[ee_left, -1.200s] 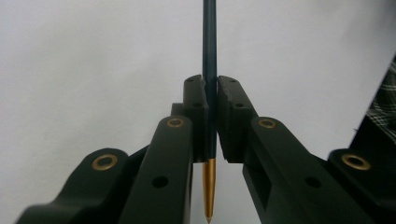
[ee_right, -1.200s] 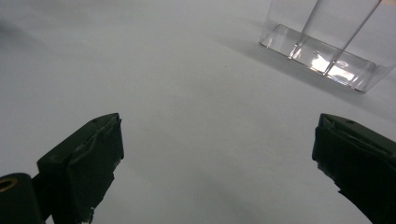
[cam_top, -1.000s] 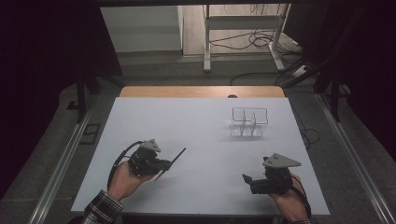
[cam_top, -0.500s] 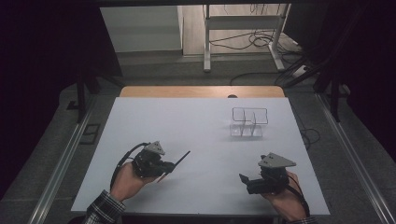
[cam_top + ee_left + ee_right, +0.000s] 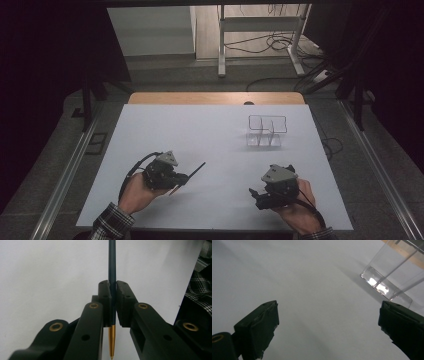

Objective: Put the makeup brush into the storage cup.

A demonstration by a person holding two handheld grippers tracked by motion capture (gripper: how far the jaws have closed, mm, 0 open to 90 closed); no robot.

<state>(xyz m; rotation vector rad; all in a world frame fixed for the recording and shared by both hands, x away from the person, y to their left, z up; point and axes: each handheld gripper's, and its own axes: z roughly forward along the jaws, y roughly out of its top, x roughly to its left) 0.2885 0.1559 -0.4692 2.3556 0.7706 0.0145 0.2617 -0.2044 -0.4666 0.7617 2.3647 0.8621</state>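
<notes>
Jaws of the left gripper [image 5: 113, 302] are seen closed on a pen [image 5: 112, 267], the pads pressed against its dark barrel from both sides. In the left gripper view the barrel runs straight up between the pads and away from the camera, while the gold tip points back towards the camera, below the pads. In the high view the left gripper [image 5: 184, 178] is held near the front left part of the table [image 5: 210, 130], and the pen [image 5: 192, 173] is carried there, above the white surface. Its long axis is set on a diagonal: the free end of the barrel is directed towards the far right corner, the gripped end towards the front left corner. Whether the pen touches the table cannot be told.

Jaws of the right gripper [image 5: 328, 327] are seen wide apart, with nothing between the pads and nothing touched. In the high view the right gripper [image 5: 256, 195] is held near the front right part of the table. A clear box [image 5: 266, 131] stands towards the far right, well apart from both grippers.
</notes>
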